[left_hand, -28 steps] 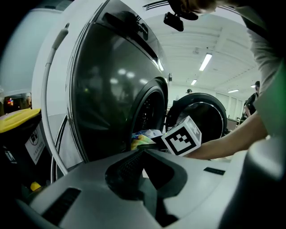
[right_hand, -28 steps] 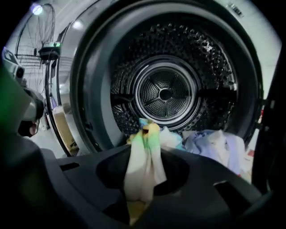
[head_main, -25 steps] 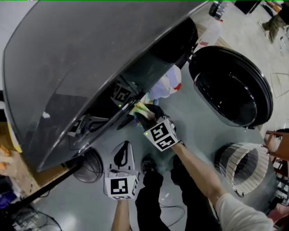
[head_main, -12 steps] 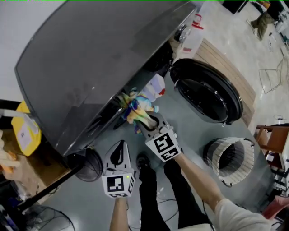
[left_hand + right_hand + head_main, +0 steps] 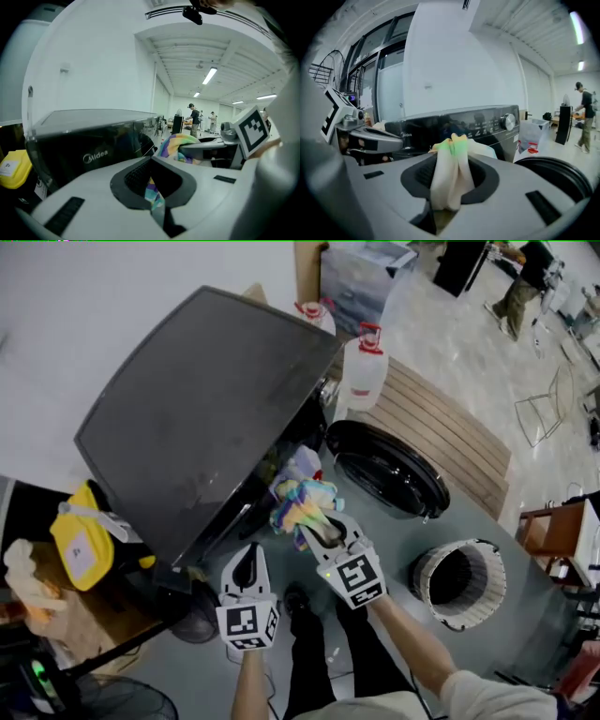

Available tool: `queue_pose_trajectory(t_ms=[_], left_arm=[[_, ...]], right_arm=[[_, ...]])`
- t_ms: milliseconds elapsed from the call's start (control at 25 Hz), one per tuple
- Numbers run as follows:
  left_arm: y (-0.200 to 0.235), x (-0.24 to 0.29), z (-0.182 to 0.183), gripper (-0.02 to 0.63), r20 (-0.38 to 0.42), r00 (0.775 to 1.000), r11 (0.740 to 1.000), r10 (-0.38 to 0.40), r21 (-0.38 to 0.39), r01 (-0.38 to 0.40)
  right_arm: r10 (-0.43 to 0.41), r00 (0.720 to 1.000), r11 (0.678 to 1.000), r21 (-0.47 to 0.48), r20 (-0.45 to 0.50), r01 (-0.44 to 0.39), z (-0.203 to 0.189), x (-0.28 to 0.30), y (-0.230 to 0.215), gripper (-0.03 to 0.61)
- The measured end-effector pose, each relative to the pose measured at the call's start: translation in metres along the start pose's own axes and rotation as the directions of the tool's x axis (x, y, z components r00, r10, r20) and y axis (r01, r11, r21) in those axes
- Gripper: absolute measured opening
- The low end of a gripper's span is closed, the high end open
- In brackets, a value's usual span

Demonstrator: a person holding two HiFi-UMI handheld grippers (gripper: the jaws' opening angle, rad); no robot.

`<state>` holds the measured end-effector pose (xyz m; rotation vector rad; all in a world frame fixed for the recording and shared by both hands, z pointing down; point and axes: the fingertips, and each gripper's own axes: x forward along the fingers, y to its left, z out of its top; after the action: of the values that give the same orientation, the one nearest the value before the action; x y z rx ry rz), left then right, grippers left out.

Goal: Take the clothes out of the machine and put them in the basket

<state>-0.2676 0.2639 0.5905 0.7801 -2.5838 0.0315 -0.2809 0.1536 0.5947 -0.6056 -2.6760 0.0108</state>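
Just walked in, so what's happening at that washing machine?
A person stands at the washing machine with a gripper in each hand. The right gripper has its jaws shut on a colourful garment just outside the machine. The left gripper pinches a thin colourful strip. The basket stands nearby; the garment is not in it yet.

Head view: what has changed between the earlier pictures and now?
The right gripper has pulled the rainbow-coloured cloth out of the dark grey washing machine and lifted it clear. Unchanged: its grip on the cloth, the round black open door, the white slatted basket.
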Motion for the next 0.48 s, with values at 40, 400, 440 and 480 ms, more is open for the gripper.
queue_pose_trajectory(t_ms=[40, 400, 440, 480], left_arm=[[-0.006, -0.003, 0.012, 0.018, 0.005, 1.0, 1.0, -0.005, 0.003, 0.005], [-0.058, -0.035, 0.103, 0.018, 0.037, 0.998, 0.998, -0.059, 0.029, 0.058], [-0.064, -0.037, 0.112, 0.018, 0.043, 0.997, 0.997, -0.069, 0.038, 0.067], [-0.069, -0.039, 0.121, 0.018, 0.05, 0.996, 0.996, -0.079, 0.046, 0.077]], right_arm=[[-0.016, 1.0, 1.0, 0.009, 0.006, 0.016, 0.011, -0.013, -0.005, 0.112], [-0.185, 0.982, 0.981, 0.06, 0.028, 0.183, 0.09, -0.137, -0.04, 0.112], [-0.203, 0.979, 0.978, 0.062, 0.038, 0.2, 0.099, -0.149, -0.043, 0.112], [-0.221, 0.974, 0.974, 0.063, 0.048, 0.218, 0.108, -0.161, -0.045, 0.112]])
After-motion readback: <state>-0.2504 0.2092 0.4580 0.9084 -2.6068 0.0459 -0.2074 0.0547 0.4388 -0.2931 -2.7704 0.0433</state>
